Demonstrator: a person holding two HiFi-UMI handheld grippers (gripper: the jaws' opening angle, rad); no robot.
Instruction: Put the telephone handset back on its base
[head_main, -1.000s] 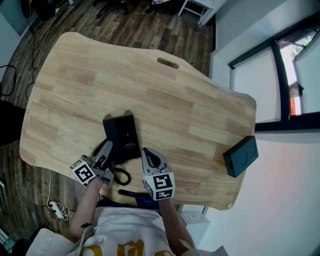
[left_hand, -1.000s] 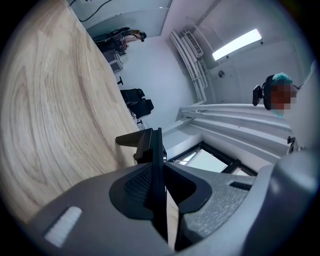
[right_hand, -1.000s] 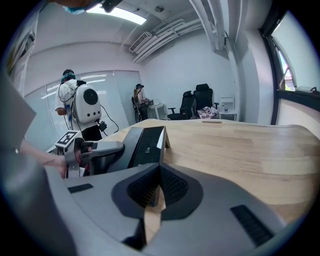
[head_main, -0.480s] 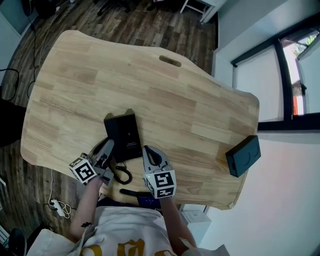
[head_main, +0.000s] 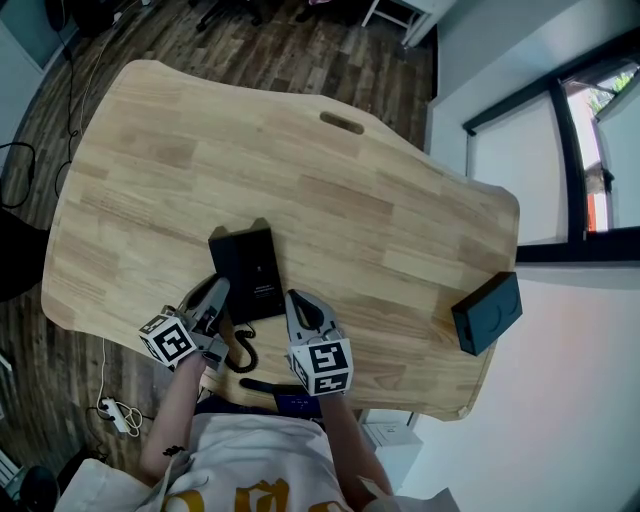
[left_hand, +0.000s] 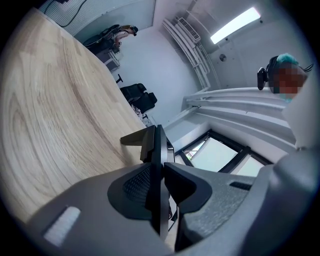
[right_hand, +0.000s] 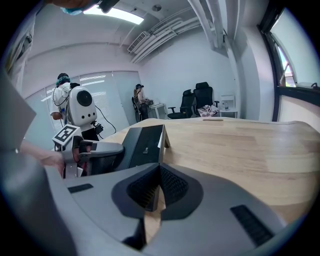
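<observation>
My left gripper (head_main: 214, 294) was clamped on the thin black handset (left_hand: 156, 150) at the left side of the base (head_main: 252, 270). My right gripper (head_main: 298, 306) sat closed and empty beside it. I judged the seating nearly done, with only the release left.

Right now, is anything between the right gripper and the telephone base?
Nothing visible: only table lies between the right gripper and the telephone base. The left gripper is at the base's far side.

handset (head_main: 222, 272) seemingly at left of base (head_main: 258, 272), box (head_main: 487, 312) well right
</observation>
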